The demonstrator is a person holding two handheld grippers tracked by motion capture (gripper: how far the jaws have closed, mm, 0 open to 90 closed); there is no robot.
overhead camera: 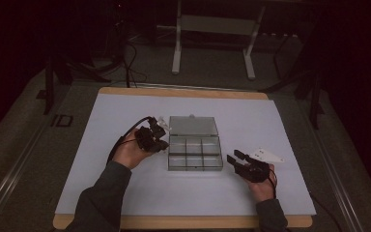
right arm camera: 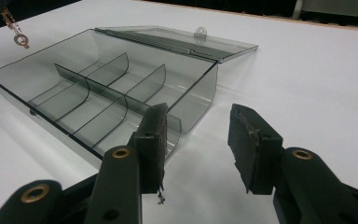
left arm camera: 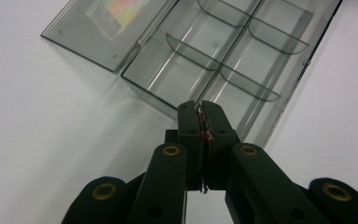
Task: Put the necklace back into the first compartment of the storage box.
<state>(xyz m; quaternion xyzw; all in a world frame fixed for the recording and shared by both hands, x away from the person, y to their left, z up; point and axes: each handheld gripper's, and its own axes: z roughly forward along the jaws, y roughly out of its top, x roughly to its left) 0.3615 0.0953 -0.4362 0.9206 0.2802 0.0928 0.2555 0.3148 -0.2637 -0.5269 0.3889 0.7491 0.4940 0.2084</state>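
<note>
A clear plastic box [overhead camera: 194,168] with several empty compartments lies open mid-table, its lid [overhead camera: 193,125] folded flat behind it. My left gripper [overhead camera: 163,143] hovers at the box's left edge, shut on a small copper-coloured chain piece [left arm camera: 201,122]. That piece dangles with a ring at its end [right arm camera: 16,32] above the box's far corner. The left gripper [left arm camera: 200,109] points down over the box [left arm camera: 242,56] and its lid [left arm camera: 107,28]. My right gripper [overhead camera: 235,156] rests just right of the box, open and empty. Its tips [right arm camera: 198,116] sit beside the box's near wall [right arm camera: 200,93].
The box rests on a white mat [overhead camera: 125,193] over a wooden board [overhead camera: 183,222]. A metal table frame [overhead camera: 176,48] and cables [overhead camera: 130,63] stand on the dark floor behind. Bare mat surrounds the box on all sides.
</note>
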